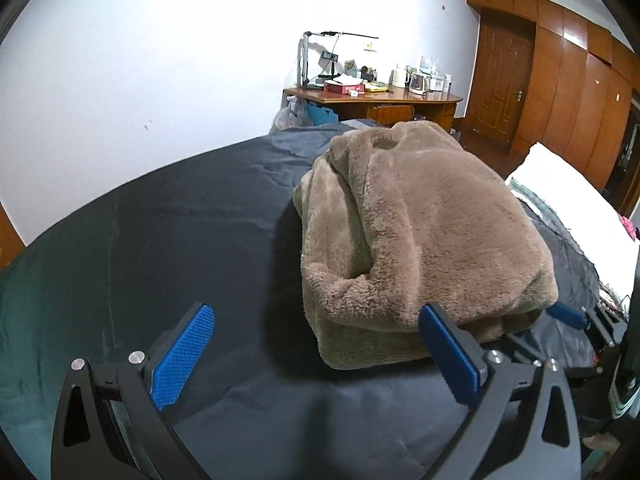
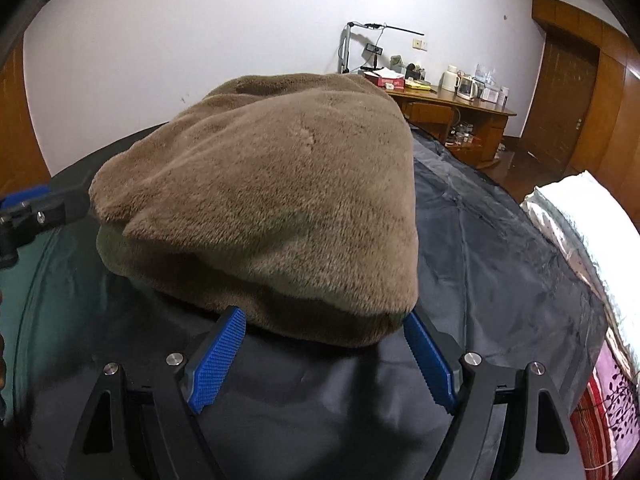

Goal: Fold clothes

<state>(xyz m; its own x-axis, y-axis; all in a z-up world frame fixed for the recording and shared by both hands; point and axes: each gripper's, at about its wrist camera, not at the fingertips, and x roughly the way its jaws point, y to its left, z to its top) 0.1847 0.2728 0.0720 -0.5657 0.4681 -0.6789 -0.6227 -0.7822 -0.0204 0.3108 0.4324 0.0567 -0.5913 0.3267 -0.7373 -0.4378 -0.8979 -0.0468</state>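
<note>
A brown fluffy garment [image 1: 420, 220] lies folded in a thick bundle on the dark bed sheet [image 1: 180, 240]. My left gripper [image 1: 316, 312] is open at the bundle's near left corner. Its right finger rests against the pile's front edge and its left finger stands over bare sheet. In the right wrist view the garment [image 2: 272, 184] fills the middle. My right gripper [image 2: 324, 318] is open, with its fingertips on either side of the near hem and nothing pinched. Each gripper shows at the edge of the other's view: the right gripper [image 1: 568, 316], the left gripper [image 2: 24, 200].
A wooden desk [image 1: 400, 100] crowded with small items stands beyond the bed by the white wall. Wooden wardrobes and a door [image 1: 500, 80] line the right. White and patterned bedding [image 2: 580, 216] lies along the bed's right edge. A plastic bag [image 1: 290, 114] sits by the desk.
</note>
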